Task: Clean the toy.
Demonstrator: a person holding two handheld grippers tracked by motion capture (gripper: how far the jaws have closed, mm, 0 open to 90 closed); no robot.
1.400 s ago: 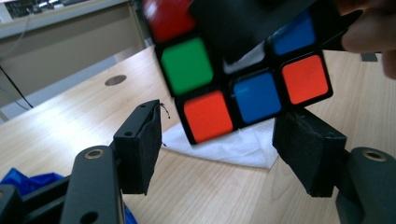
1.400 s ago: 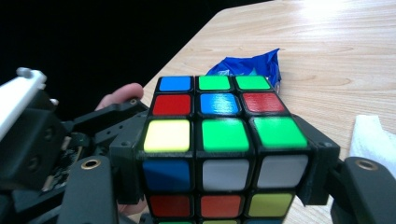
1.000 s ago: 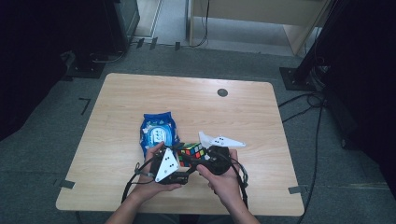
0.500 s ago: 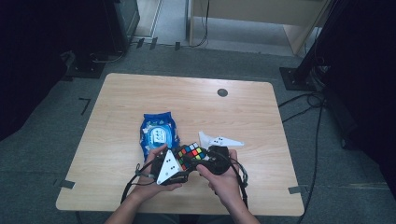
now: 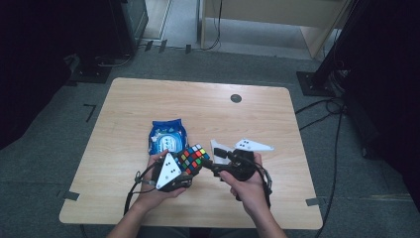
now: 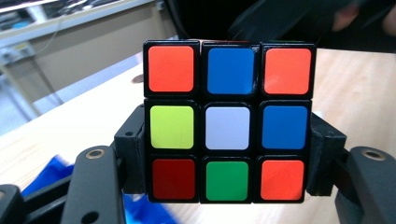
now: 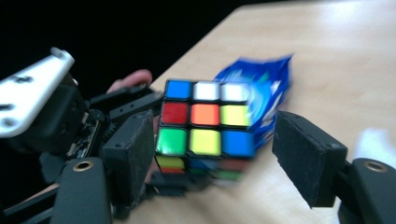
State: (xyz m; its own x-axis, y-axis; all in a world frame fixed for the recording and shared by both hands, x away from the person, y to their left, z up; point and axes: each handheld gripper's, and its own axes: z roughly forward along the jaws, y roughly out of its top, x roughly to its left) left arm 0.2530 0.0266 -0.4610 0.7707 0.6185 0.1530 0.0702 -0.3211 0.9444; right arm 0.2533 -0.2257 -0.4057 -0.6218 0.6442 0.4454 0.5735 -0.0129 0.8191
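L claw (image 6: 229, 186) has just been closing and now pinches the cube (image 6: 229, 122) by its bottom layer, held above the counter (image 5: 277, 119) w/ the blue pouch (image 5: 167, 134) just behind. R claw (image 7: 215, 158) has been opening; pads spread, cube's near side loose between them. Keep L grip firm, square R pads on one layer before twisting.
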